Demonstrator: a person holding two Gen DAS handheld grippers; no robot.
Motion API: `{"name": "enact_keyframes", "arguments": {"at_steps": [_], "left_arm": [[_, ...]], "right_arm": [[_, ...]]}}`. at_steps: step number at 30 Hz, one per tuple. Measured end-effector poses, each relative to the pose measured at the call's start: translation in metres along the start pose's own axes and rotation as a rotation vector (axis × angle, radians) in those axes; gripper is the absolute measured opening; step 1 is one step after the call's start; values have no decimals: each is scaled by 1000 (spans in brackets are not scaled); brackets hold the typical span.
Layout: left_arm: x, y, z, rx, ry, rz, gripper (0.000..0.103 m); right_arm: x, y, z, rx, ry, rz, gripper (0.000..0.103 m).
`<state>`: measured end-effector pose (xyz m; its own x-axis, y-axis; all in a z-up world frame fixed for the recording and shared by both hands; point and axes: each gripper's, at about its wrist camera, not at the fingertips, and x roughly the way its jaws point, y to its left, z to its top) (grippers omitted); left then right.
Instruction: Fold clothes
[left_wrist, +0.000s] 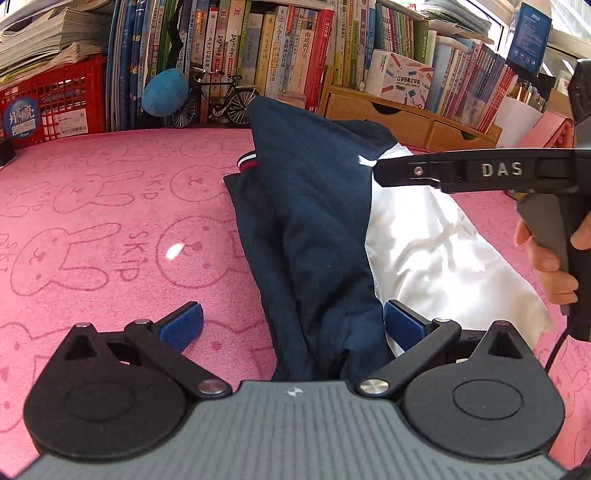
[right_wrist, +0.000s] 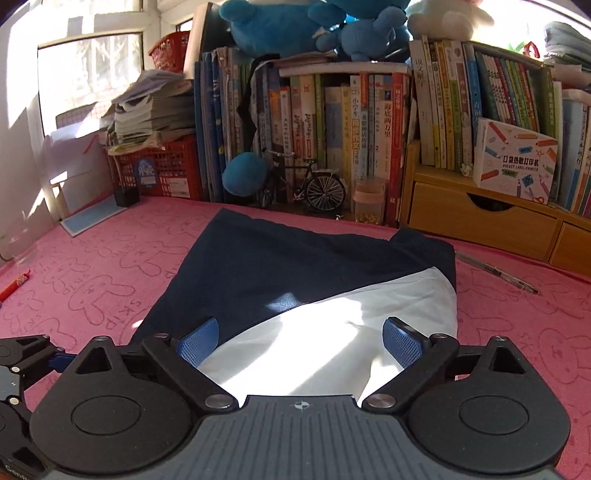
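Note:
A navy and white garment (left_wrist: 314, 206) lies on the pink rabbit-print mat (left_wrist: 110, 221), its navy part bunched in a raised fold with a red-white striped cuff (left_wrist: 246, 161) at its left edge. My left gripper (left_wrist: 291, 325) is open, its blue pads either side of the navy fold's near end. The right gripper's body (left_wrist: 480, 171) shows side-on above the white part, held by a hand. In the right wrist view the garment (right_wrist: 295, 277) lies flatter, and my right gripper (right_wrist: 301, 341) is open over its white near part (right_wrist: 332, 332).
Bookshelves (right_wrist: 351, 129) line the back edge, with a model bicycle (right_wrist: 310, 184), a red crate (left_wrist: 48, 107), a blue plush ball (left_wrist: 164, 92) and wooden drawers (right_wrist: 480, 218). A pen (right_wrist: 498, 273) lies on the mat at right, a red stick (right_wrist: 14, 284) at left.

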<state>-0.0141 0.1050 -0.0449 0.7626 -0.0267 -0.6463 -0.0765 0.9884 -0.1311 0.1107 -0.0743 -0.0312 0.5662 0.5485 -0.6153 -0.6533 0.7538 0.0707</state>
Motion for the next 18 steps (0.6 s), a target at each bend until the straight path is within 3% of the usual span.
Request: {"name": "enact_keyframes", "arguments": {"at_steps": [1, 5, 10, 14, 16, 18], "left_arm": [[-3, -1, -4, 13, -2, 5, 103], [-7, -7, -15, 79, -21, 21, 103], [-6, -6, -16, 80, -29, 16, 103], [-6, -5, -16, 72, -39, 14, 103], [-7, -1, -16, 54, -46, -6, 103], [-7, -2, -16, 61, -45, -5, 103]], "right_arm": [[20, 0, -7, 20, 36, 2, 103], [29, 5, -8, 67, 19, -7, 103], [8, 18, 22, 59, -99, 60, 102], [51, 24, 33, -2, -19, -4, 103], [81, 31, 13, -82, 4, -48, 103], [80, 35, 13, -95, 5, -62, 103]]}}
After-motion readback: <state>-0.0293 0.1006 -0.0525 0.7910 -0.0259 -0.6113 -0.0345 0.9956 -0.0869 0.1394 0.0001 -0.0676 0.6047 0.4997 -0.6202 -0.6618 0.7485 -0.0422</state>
